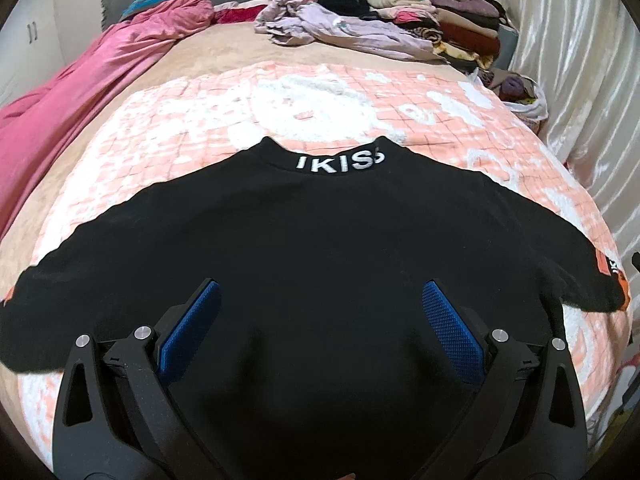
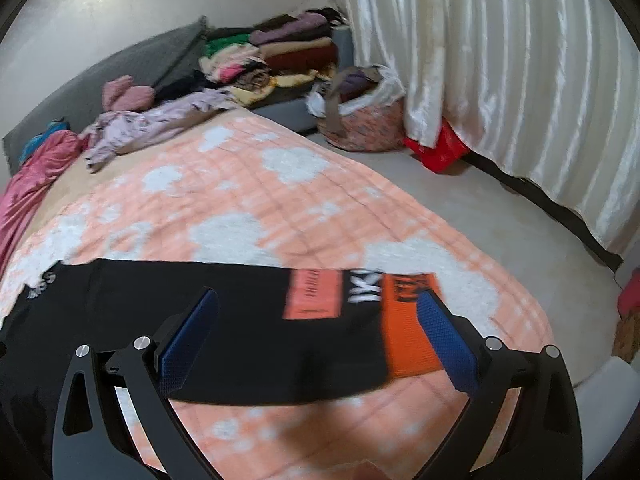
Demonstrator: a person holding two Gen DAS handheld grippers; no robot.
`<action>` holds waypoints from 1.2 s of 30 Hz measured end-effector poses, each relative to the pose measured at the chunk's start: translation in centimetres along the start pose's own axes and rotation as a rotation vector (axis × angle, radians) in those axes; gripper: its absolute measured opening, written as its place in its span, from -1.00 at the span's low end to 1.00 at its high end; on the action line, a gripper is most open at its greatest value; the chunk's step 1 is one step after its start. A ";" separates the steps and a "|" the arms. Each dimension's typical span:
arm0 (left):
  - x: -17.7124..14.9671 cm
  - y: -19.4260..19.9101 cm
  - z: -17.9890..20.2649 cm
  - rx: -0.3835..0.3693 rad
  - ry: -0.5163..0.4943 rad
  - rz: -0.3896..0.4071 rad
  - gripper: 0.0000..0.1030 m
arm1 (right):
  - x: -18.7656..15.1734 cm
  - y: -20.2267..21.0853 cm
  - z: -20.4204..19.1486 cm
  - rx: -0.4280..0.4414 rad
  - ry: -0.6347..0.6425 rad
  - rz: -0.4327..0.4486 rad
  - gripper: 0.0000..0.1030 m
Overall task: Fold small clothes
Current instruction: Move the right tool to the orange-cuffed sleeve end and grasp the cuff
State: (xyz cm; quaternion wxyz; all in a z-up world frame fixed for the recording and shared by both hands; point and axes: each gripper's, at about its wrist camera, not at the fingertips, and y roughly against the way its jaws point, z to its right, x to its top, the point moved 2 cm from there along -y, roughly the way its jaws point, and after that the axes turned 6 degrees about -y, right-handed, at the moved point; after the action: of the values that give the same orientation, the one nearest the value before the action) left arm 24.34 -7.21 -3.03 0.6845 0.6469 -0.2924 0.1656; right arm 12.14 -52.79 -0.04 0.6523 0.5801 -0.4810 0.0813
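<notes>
Bed with a peach-and-white blanket is the work surface, white curtain along one side. Black top lies flat on the blanket, collar away from the camera, sleeves spread out to both sides. Left tool hangs over the body of it, fingers wide apart, gripping nothing. Right tool is released too, over the sleeve with the orange cuff (that view's a bit blurry). Clothes pile sits at the far end.
</notes>
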 end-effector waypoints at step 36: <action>0.0 -3.2 -0.1 -0.091 -0.038 0.028 0.84 | -0.1 -2.6 2.1 0.055 -0.053 -0.130 -0.75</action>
State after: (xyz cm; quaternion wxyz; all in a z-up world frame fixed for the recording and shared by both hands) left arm 26.26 -7.48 -5.54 0.7054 0.6138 -0.3214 0.1494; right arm 12.72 -55.31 -2.14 0.6272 0.6296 -0.4571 0.0367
